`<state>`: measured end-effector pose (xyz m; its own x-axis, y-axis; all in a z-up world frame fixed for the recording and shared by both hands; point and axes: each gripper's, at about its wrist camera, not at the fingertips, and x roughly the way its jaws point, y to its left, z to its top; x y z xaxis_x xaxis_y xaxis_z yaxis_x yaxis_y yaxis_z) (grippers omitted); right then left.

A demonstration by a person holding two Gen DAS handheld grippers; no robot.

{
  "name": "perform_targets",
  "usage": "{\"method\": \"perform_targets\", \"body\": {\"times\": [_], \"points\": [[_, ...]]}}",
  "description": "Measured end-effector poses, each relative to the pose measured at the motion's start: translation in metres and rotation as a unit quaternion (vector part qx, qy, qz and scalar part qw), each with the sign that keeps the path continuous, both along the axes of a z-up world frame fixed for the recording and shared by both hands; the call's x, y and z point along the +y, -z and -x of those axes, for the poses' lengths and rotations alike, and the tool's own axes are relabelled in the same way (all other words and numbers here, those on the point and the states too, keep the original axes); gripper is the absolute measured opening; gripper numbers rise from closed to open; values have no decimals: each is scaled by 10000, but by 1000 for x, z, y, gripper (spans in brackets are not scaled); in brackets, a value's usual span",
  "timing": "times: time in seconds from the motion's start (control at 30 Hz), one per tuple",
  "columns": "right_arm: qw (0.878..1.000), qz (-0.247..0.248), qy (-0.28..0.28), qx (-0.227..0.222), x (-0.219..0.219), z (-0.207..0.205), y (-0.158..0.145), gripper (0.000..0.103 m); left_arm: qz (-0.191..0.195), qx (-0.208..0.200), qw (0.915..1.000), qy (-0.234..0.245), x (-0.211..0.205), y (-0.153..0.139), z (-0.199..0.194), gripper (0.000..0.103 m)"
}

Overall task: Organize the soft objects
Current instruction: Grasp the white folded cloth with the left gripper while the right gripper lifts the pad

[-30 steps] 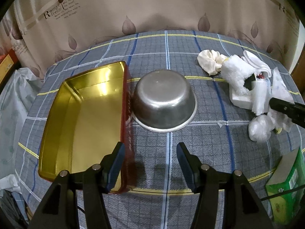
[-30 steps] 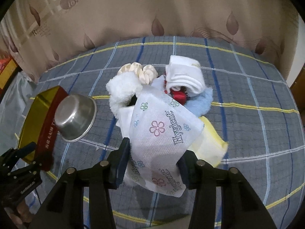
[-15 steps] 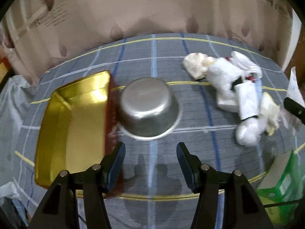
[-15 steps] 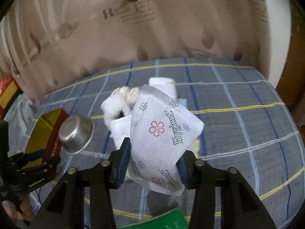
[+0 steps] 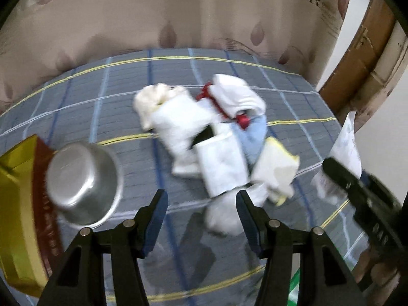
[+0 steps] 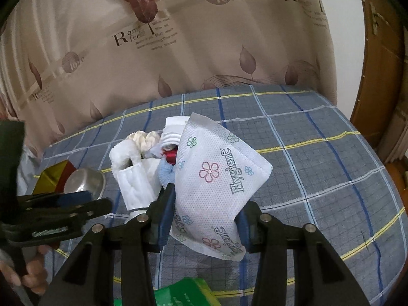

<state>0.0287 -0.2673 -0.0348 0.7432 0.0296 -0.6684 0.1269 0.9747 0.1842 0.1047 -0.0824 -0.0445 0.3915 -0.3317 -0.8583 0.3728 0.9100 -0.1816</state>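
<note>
Right claw (image 6: 205, 219) clamped on flowered tissue pack (image 6: 216, 178), held up above the bench (image 6: 318, 178). Left claw (image 5: 201, 219) wide open, empty, over heap of soft things (image 5: 216, 137); bowl (image 5: 81, 183) beside.

Even indoor light, left wrist view motion-blurred, right wrist view sharp, fisheye-curved dark corners.

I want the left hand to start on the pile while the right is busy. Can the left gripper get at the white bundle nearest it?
Probably yes. The left gripper is open and empty, and the white bundle lies just beyond its fingertips on the checked cloth. Nothing lies between them; the right gripper, shut on the wipes packet, is off to the side.
</note>
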Motion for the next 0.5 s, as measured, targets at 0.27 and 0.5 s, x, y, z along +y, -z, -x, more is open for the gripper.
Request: {"method": "perform_targets", "body": {"times": [0.27, 0.5], "points": [[9996, -294, -13, 43, -6, 0, 4, 41, 40, 342, 9992, -184, -31, 11, -23, 57], [9986, -516, -29, 86, -13, -1, 8, 41, -146, 517, 9974, -488, -45, 26, -44, 57]]}}
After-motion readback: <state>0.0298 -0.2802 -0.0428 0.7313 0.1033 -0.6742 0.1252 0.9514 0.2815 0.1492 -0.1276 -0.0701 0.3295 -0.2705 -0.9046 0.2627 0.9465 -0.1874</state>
